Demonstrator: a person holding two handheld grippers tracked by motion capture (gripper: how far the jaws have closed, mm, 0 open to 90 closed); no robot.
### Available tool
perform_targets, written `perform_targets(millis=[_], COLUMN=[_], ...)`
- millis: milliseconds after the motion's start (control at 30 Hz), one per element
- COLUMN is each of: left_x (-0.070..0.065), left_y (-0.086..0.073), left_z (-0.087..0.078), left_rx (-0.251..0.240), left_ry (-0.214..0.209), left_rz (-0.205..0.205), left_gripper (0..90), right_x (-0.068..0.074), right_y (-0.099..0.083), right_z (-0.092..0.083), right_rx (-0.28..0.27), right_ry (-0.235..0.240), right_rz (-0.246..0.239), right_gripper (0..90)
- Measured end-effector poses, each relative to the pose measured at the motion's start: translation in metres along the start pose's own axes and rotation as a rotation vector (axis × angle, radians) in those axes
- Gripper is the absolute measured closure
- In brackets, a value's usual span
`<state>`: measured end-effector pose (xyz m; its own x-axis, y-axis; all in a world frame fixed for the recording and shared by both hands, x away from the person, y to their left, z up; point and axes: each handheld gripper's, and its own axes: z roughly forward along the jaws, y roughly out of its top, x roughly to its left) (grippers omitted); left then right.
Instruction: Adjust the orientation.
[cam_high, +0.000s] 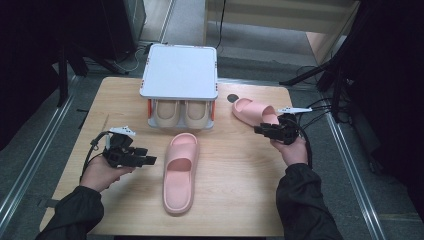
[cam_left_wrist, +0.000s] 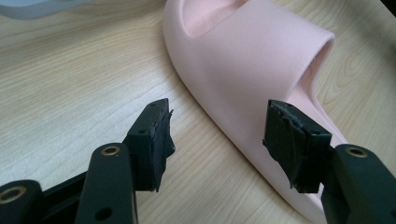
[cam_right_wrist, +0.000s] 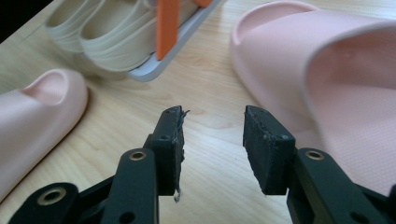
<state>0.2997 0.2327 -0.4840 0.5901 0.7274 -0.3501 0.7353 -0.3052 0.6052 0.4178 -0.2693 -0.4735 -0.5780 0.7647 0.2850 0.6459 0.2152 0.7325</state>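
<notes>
Reaching for the far slipper (cam_right_wrist: 336, 70) (heel toward the rack (cam_high: 180, 70)), my right fingers (cam_right_wrist: 261, 149) gape empty just left of it.

The near pink slipper (cam_high: 179, 172) lies flat on the table (cam_high: 125, 100) in the middle, sole down, its open heel end towards the person and its closed toe towards the rack (cam_high: 179, 75); it is of smooth pink foam with a wide band over the front; the second pink slipper (cam_high: 252, 110) lies at the right side of the table, just right of the rack, sole down and turned at a slant; it has the same colour and shape; the two slippers are well apart and do not touch.
</notes>
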Motion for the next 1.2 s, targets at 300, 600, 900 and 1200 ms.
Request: perform_targets(millis=[300, 600, 900, 1200], left_x=[0.004, 0.004, 0.005, 0.005], left_y=[-0.010, -0.017, -0.021, -0.018], left_z=[-0.007, -0.011, -0.012, -0.009], left_rx=[-0.003, -0.010, -0.006, -0.014], left_ry=[0.021, 0.037, 0.040, 0.043], left_rz=[-0.028, -0.045, -0.054, -0.051], left_gripper=[40.8, 40.8, 41.0, 41.3], right_x=[-0.031, -0.043, -0.041, -0.036], right_y=[0.010, 0.018, 0.020, 0.024], right_z=[0.009, 0.035, 0.054, 0.047], right_rx=[-0.013, 0.042, 0.089, 0.068], right_ry=[-0.043, -0.060, -0.108, -0.092], right_rz=[0.034, 0.032, -0.014, -0.021], right_gripper=[55.5, 56.9, 68.8, 83.4])
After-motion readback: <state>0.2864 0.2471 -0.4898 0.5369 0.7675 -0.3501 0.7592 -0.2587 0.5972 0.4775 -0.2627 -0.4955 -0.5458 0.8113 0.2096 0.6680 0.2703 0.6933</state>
